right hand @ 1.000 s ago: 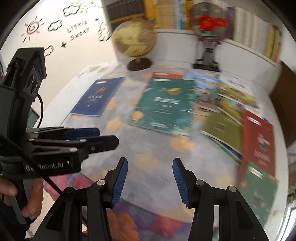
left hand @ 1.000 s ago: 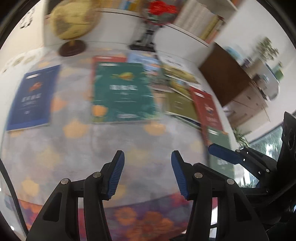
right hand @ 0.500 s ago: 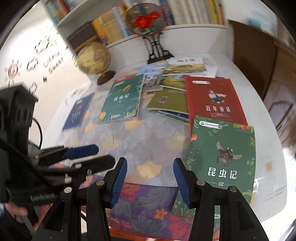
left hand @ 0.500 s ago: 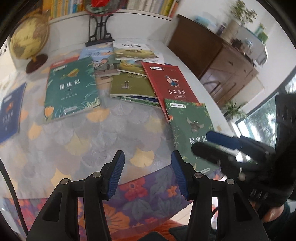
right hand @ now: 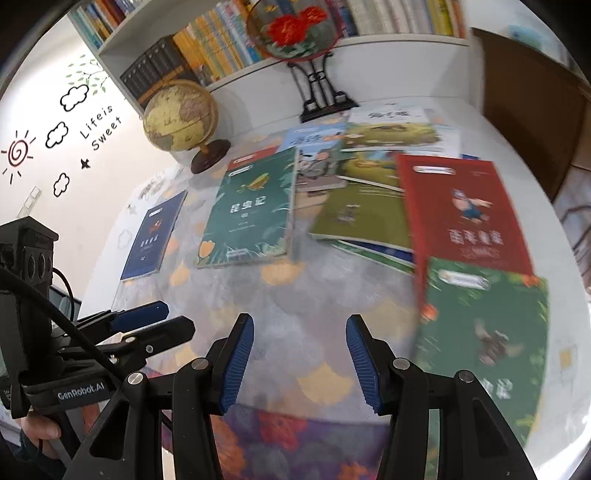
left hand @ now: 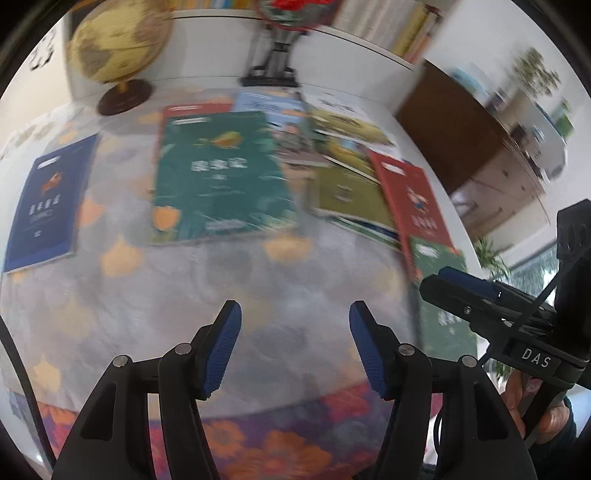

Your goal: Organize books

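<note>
Books spread flat over a round table with a grey-and-yellow leaf-print cloth (right hand: 295,295), floral skirt at its near edge; behind it a white bookshelf packed with books (right hand: 229,48), a yellow globe on a dark wooden base (right hand: 181,118), a red round fan on a black stand (right hand: 295,29), and a brown wooden cabinet (left hand: 472,140) off to the right. Left gripper (left hand: 295,343): jaws opening, blue pads apart, nothing between them, bare cloth just ahead. Beyond its fingers lies the dark green book with a yellow bird (left hand: 218,177), the navy blue book (left hand: 48,203) far left, the red book (left hand: 413,195) right. Right gripper (right hand: 300,362): pads apart, empty, over cloth; the green beetle-cover book (right hand: 480,332) lies just right of its fingers, partly under the red one. Both grippers tilt steeply down at the table, side by side, a hand (right hand: 40,428) on the left one's handle.
</note>
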Motion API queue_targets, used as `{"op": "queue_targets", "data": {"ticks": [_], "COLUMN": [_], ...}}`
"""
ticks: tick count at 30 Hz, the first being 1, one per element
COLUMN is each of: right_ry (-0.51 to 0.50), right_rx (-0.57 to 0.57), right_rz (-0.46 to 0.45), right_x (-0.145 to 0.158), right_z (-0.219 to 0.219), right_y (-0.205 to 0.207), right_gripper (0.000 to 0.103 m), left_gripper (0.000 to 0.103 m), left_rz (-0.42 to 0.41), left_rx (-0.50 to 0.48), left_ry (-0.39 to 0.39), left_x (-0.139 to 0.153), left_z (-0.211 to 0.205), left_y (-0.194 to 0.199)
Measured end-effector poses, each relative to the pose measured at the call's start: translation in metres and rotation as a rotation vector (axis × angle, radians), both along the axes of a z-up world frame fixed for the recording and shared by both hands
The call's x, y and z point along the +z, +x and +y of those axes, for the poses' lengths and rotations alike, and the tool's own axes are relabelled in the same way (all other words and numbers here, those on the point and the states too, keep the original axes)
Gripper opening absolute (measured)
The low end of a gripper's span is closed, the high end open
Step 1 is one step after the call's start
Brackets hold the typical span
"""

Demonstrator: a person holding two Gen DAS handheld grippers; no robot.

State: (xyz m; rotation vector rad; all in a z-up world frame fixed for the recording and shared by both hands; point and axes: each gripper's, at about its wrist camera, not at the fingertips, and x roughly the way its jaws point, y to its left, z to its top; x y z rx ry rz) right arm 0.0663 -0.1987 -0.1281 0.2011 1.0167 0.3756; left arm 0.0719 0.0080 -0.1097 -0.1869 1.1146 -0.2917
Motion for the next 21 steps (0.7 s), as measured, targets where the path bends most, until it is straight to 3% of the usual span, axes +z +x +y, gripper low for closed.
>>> {"op": "queue_targets", "data": {"ticks": [4,9,14,19,21], "right_ry": [0.01,0.008,-0.044,-0.094,-0.115], "right_rx": [0.025,0.006,-0.004,-0.011,-0.017], "right_rz": [0.019,0.063,0.097,0.114,0.116], "right_x": [-0.006,-0.022,-0.04,-0.055,-0.06], "right_z": [0.034,0.067,0.09,0.101,0.103], "right_y": [0.036,0.085,0.134,0.165,0.172], "right_gripper": [0.05,0.056,0.056,0.056,0.048], "left_gripper": [0.059,0.059,0.059,0.059,0.059], "left_rz": [0.001,0.055,0.108,0.148,0.154], "left_rx": [0.046,0.072,0.054,0.052,0.05], "left_ry": [0.009,-0.046,-0.097,-0.145,-0.169], "left_x": [-0.011,-0.04,-0.071,-0.091,-0.095], "left_z": [0.042,0.084,0.097,0.098,0.099], "left_y": [0.031,0.084,0.122,0.136,0.141]}}
